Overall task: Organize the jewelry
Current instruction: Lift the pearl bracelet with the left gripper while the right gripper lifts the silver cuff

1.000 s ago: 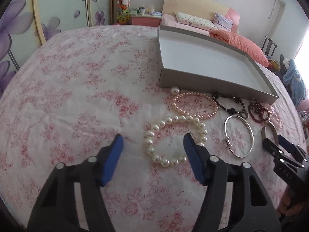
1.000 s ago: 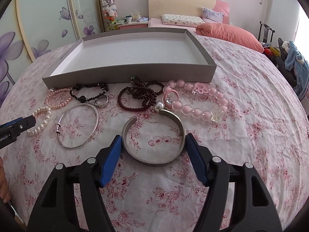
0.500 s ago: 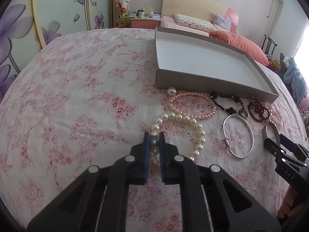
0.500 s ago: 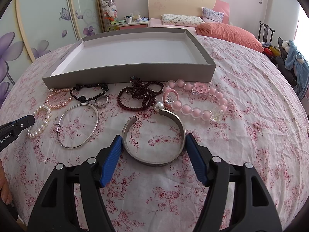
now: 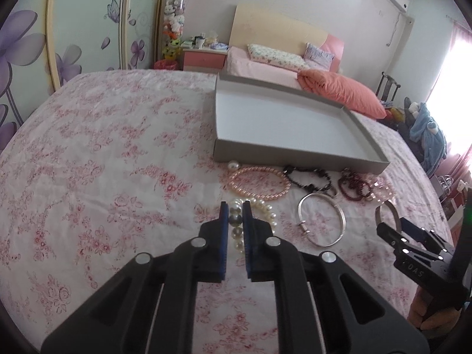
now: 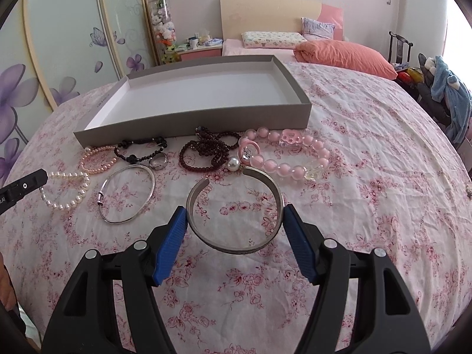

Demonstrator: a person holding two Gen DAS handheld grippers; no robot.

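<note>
My left gripper (image 5: 235, 206) is shut on the white pearl bracelet (image 5: 267, 206), which also shows in the right wrist view (image 6: 67, 190), lifted slightly off the floral cloth. My right gripper (image 6: 235, 216) is open around a wide silver cuff bangle (image 6: 236, 206) lying on the cloth. The empty grey tray (image 6: 206, 119) stands behind the jewelry and shows in the left wrist view too (image 5: 295, 155). In front of it lie a pink pearl bracelet (image 6: 97, 162), a black bead bracelet (image 6: 141, 149), a thin silver bangle (image 6: 126, 194), a dark red bead bracelet (image 6: 206, 153) and a pink bead bracelet (image 6: 289, 159).
A small ring (image 6: 158, 162) and a loose pearl (image 5: 233, 165) lie among the bracelets. The floral cloth (image 5: 103, 162) spreads wide to the left. A bed with pillows (image 6: 339, 53) and a chair with clothes (image 6: 448, 94) are behind.
My left gripper closed on the white pearl bracelet and has raised it a little, bunching it. My right gripper stayed open around the cuff bangle.
</note>
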